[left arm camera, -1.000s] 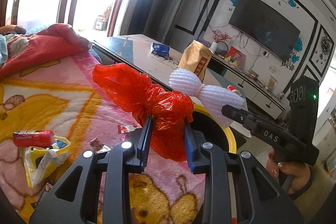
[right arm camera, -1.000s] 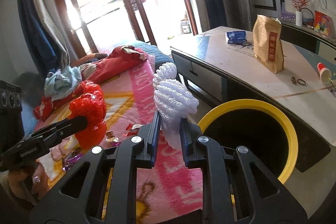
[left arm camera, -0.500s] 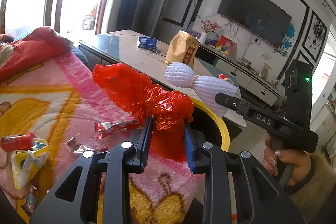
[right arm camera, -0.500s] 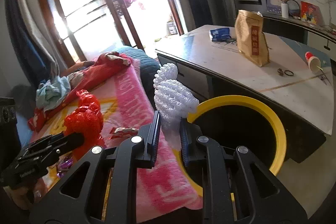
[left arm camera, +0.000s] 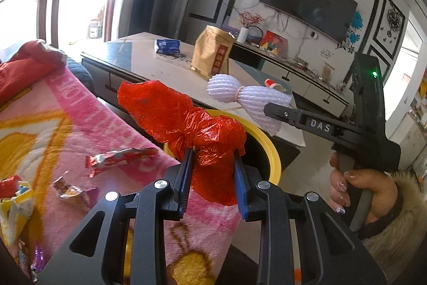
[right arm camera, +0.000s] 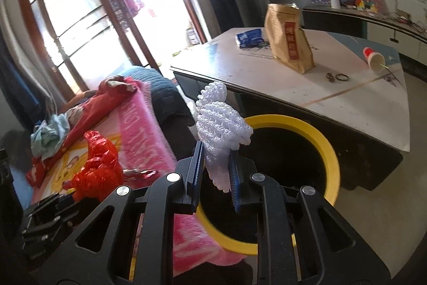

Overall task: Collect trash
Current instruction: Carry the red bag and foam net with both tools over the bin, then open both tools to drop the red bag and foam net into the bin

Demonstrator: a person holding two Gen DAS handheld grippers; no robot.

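Observation:
My left gripper is shut on a crumpled red plastic bag and holds it over the pink blanket's edge, beside the yellow-rimmed bin. My right gripper is shut on a white foam net and holds it above the bin's near rim. In the left wrist view the foam net shows in the right gripper's fingers. In the right wrist view the red bag shows at lower left. Wrappers lie on the blanket.
A low table stands behind the bin with a brown paper bag, a blue packet and a tipped paper cup. Red bedding and clothes lie on the pink blanket. More wrappers lie at the left.
Both grippers have moved toward the bin with their loads still held. The bin now fills more of the right wrist view, and the foam net sits over its rim.

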